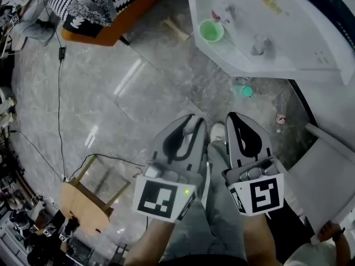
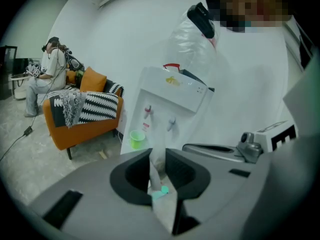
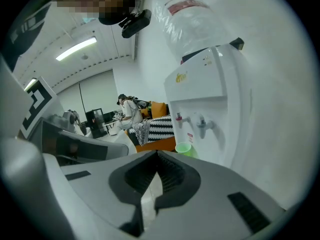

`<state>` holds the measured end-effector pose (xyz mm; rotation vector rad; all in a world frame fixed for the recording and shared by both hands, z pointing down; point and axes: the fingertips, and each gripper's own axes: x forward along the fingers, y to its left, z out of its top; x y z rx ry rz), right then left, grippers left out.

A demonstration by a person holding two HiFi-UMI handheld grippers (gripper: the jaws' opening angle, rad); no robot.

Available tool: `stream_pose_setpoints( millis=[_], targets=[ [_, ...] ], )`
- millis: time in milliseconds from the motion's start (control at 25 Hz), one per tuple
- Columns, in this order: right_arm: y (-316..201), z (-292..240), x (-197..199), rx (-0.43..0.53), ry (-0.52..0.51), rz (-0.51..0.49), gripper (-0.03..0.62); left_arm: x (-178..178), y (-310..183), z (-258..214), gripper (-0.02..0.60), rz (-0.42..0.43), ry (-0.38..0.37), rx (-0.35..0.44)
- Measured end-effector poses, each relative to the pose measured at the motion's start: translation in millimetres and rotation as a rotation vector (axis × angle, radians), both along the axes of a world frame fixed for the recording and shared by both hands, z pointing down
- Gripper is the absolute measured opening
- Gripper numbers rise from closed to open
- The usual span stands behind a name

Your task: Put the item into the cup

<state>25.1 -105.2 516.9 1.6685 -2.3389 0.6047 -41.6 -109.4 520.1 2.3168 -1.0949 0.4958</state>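
The left hand-held gripper [image 1: 191, 121] and the right hand-held gripper [image 1: 233, 118] hung side by side above the person's legs, over the marble floor [image 1: 138, 93]. The left one's jaws stood a narrow slit apart with nothing between them; the right one's jaws were pressed together, empty. The small teal item [image 1: 244, 90] lay on the floor just beside the foot of the water dispenser [image 1: 288, 49]. The green cup [image 1: 211, 30] stood upright on its drip tray, below the 2 taps.
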Motion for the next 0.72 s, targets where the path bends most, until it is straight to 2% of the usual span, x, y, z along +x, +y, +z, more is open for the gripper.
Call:
stream_pose_setpoints(
  millis=[200, 280, 400, 520, 720],
  targets=[
    [3.5, 14.2, 5.1, -0.011, 0.043, -0.007, 0.009, 8.1, 3.3, 17.4, 0.071, 0.005, 0.003, -0.033],
    [4.3, 16.6, 6.3, -0.011, 0.078, -0.019, 0.009, 7.2, 4.0, 21.3, 0.071, 0.005, 0.002, -0.030],
    [6.2, 18.3, 9.0, -0.013, 0.079, -0.015, 0.009, 8.6, 0.8, 27.1, 0.071, 0.010, 0.021, -0.026],
    [5.8, 22.5, 9.9, -0.011, 0.074, -0.012, 0.009, 11.9, -13.6, 30.5, 0.071, 0.023, 0.022, 0.005],
    [13.0, 32.7, 15.0, -0.021, 0.101, -0.018, 0.011, 24.4, -38.3, 38.4, 0.071, 0.076, -0.027, 0.066]
  ],
)
